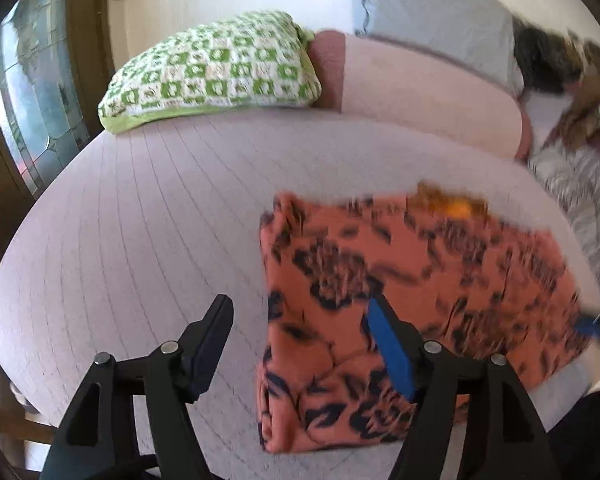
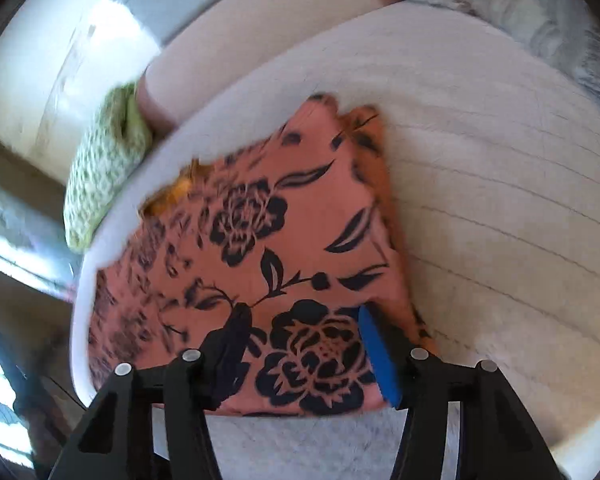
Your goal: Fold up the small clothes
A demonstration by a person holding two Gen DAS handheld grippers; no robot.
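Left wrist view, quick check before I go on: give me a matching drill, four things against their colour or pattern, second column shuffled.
Things:
1. garment
2. pillow
3. bed cover
4. pad on the left tool's finger

Colours:
A. pale pinkish white with stitched lines
B. blue
C. orange-pink with a black flower print
D. green and white checks

Pairs: 1-C, 2-D, 3-A, 4-B

The left tool is open, and so is the right tool, which sits over the garment.
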